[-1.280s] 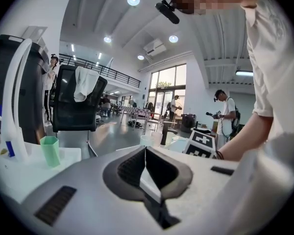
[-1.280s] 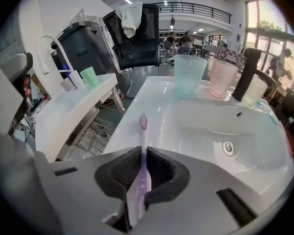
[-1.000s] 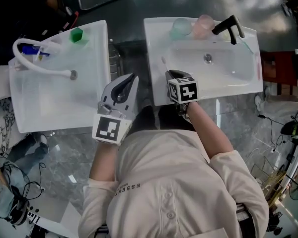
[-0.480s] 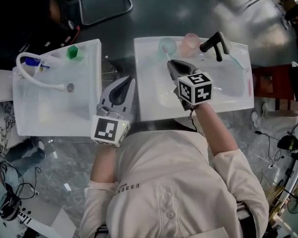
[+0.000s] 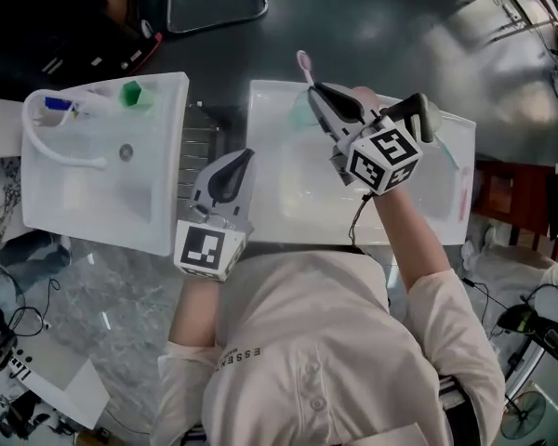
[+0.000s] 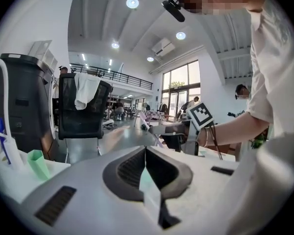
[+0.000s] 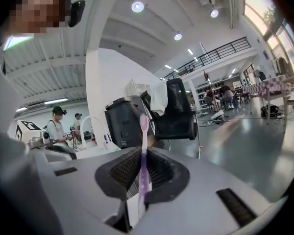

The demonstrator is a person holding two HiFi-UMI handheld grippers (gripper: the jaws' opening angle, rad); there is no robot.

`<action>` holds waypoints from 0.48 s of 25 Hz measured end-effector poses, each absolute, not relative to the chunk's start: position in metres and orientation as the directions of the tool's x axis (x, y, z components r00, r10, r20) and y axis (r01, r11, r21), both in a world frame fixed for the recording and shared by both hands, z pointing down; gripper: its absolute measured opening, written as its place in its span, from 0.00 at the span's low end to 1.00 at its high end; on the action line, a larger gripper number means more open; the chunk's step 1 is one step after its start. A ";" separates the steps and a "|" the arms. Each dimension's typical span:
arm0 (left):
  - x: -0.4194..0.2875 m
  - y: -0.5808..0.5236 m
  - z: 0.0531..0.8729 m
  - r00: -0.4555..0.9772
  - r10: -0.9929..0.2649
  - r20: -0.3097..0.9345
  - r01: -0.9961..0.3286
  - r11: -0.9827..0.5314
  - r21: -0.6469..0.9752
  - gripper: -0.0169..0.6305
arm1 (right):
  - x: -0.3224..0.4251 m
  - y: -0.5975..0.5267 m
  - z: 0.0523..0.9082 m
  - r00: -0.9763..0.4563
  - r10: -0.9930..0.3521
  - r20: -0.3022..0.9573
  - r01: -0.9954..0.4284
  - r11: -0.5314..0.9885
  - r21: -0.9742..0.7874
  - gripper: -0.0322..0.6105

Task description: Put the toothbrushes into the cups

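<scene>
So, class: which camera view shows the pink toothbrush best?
Right gripper view: the toothbrush stands close-up between the fingers, head up. Head view shows only its small tip; left gripper view, a tiny distant sliver.

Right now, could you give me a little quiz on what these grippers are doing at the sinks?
1. True or false: the left gripper has its jaws wide apart.
2. What does the right gripper clamp? A a sponge; B a toothbrush; C the faucet.
3. What colour is the cup at the back of the left sink?
Key: 1 false, they are together with nothing between; 2 B; 3 green.
</scene>
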State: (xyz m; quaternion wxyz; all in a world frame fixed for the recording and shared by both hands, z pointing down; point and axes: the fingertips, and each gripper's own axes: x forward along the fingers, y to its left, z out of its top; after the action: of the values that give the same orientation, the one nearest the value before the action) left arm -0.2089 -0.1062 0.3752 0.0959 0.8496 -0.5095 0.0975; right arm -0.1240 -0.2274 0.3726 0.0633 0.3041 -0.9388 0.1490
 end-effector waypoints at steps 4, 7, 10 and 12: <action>-0.203 -0.113 0.380 0.441 -0.857 0.266 -0.897 -0.434 0.089 0.03 | -0.131 -0.238 0.378 -0.829 -0.540 0.146 -0.559 0.797 -0.230 0.12; -0.202 -0.116 0.382 0.435 -0.866 0.246 -0.900 -0.427 0.089 0.03 | -0.135 -0.244 0.383 -0.834 -0.540 0.116 -0.552 0.805 -0.218 0.12; -0.199 -0.118 0.378 0.430 -0.872 0.234 -0.903 -0.411 0.127 0.03 | -0.136 -0.246 0.391 -0.837 -0.537 0.109 -0.547 0.813 -0.200 0.12; -0.201 -0.119 0.382 0.421 -0.878 0.226 -0.906 -0.399 0.139 0.03 | -0.135 -0.247 0.400 -0.838 -0.531 0.122 -0.545 0.820 -0.175 0.12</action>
State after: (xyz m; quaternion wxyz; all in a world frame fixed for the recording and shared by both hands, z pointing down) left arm -0.2005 -0.1195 0.3816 0.1208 0.8343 -0.5348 0.0582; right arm -0.1349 -0.2466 0.3996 0.0340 0.2821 -0.9534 0.1018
